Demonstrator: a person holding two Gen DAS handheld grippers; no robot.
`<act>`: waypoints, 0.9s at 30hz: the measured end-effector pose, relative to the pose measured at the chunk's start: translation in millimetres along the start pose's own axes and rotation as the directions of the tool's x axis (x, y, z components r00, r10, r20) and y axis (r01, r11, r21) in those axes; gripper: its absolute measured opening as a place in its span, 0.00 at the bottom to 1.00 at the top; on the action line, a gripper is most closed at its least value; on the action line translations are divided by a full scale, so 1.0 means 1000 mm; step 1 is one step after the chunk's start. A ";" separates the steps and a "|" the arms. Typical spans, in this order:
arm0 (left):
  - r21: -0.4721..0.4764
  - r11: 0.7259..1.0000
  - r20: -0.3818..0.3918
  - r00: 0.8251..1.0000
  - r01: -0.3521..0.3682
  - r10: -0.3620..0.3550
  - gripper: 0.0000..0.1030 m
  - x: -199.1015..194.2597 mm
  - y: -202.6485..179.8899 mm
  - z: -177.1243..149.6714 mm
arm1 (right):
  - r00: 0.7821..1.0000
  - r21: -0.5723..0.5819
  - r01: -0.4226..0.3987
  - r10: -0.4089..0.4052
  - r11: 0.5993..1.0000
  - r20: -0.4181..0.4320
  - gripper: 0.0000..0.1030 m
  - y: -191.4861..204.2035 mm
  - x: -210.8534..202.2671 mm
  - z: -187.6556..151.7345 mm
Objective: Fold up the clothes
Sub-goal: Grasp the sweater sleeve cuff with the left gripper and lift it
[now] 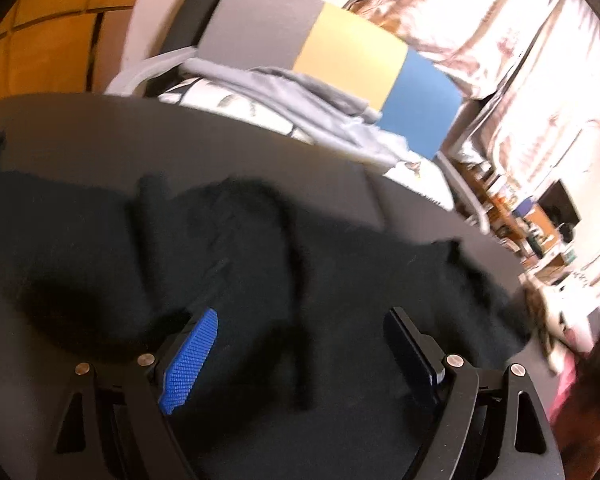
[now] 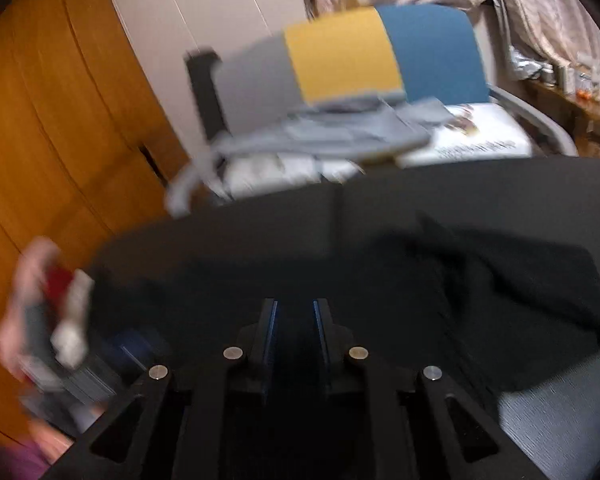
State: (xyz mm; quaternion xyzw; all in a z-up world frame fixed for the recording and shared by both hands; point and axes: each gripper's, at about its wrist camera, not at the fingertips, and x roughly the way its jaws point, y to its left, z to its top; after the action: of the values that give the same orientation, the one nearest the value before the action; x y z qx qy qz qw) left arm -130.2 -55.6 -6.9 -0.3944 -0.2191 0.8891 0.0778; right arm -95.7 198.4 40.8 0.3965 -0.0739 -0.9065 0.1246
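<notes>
A black garment (image 1: 260, 248) is spread, with folds and wrinkles, on the dark worktop (image 1: 80, 128), and it is used here as the landmark. The left gripper (image 1: 300, 344) is held above the near part of the garment, and its jaws are released wide, with nothing between the blue pad (image 1: 190, 360) and the dark pad; only cloth is seen below them. In the right wrist view the garment (image 2: 520, 280) lies mostly to the right of the right gripper (image 2: 294, 312). The jaws of this gripper stand a little apart, with a narrow gap, and no cloth is seen gripped between them, although the picture is blurred. To the left of the garment a hand (image 2: 24, 320) is seen with the other tool. Behind the garment, beyond the worktop edge, a chair (image 1: 352, 60) with grey, yellow and blue panels is loaded with light clothes (image 1: 300, 100).
</notes>
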 end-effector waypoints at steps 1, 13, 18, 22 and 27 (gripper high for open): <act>-0.017 1.000 -0.021 0.999 0.025 -0.025 0.85 0.007 -0.010 0.010 | 0.998 -0.024 0.055 -0.055 0.998 -0.013 0.17 -0.009 0.005 -0.011; 0.040 0.991 -0.420 0.902 0.129 -0.101 0.87 0.165 -0.180 0.065 | 0.998 0.056 0.052 -0.054 0.997 0.030 0.25 -0.065 0.017 -0.057; -0.009 0.996 -0.511 0.856 0.084 -0.077 0.79 0.206 -0.198 0.060 | 0.996 0.174 -0.078 0.068 0.982 0.064 0.26 -0.089 0.015 -0.058; -0.062 0.995 -0.520 0.848 0.083 -0.103 0.64 0.217 -0.203 0.060 | 0.990 0.226 -0.134 0.119 0.965 0.082 0.26 -0.097 0.016 -0.057; -0.018 0.995 -0.510 0.855 0.100 -0.095 0.48 0.224 -0.215 0.052 | 0.989 0.229 -0.139 0.123 0.964 0.085 0.26 -0.098 0.016 -0.057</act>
State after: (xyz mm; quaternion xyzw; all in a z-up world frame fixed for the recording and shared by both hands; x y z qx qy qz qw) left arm -327.6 188.4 -28.1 -0.6037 -0.2064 0.7488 0.1798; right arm -80.7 285.7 -31.6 0.3707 -0.2106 -0.8946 0.1340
